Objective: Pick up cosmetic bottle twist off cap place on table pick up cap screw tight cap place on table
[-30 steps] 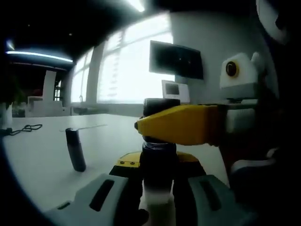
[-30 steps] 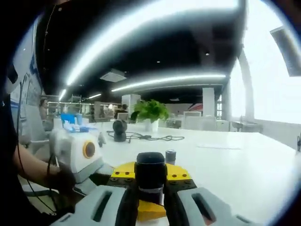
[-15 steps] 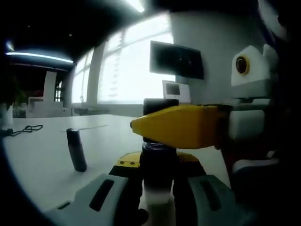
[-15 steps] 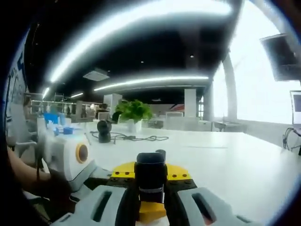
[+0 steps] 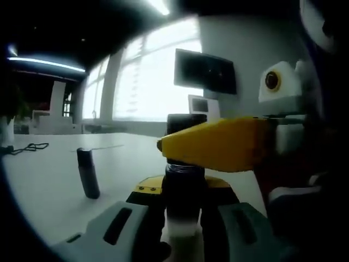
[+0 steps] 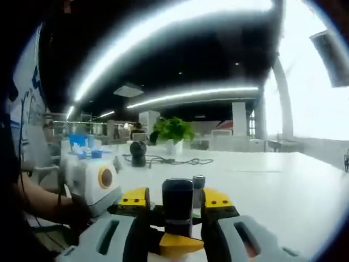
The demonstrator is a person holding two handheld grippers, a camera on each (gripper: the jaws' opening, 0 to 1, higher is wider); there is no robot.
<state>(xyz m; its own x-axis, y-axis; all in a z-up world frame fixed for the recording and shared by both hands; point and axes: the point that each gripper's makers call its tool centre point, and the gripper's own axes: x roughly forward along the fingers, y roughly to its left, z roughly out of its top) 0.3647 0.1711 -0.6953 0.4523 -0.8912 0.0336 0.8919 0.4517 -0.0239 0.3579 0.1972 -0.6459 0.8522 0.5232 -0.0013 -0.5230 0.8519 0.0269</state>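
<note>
In the left gripper view, my left gripper (image 5: 182, 218) clamps the cosmetic bottle (image 5: 184, 191) by its body, long axis upright, the cap (image 5: 185, 124) pointing away from the white table (image 5: 49, 180) beneath. My right gripper (image 5: 218, 144) reaches in from the right, its yellow jaws level across the bottle's neck just under the cap. A second dark tube (image 5: 88, 173) stands nearly upright on the table, well to the left of the bottle, and a wall screen (image 5: 205, 71) hangs behind the cap. Against the frame half a second ago, the yellow jaws sit slightly further right and the bottle has not shifted. In the right gripper view, the bottle (image 6: 178, 204) again stands upright between my right gripper's (image 6: 175, 210) yellow-tipped jaws, cap (image 6: 178, 191) uppermost, with my left gripper (image 6: 92, 180) to its left and a potted plant (image 6: 173, 134) on the table (image 6: 283, 191) far behind it. Here the jaws have parted since half a second ago and now stand clear of the cap on both sides.
</note>
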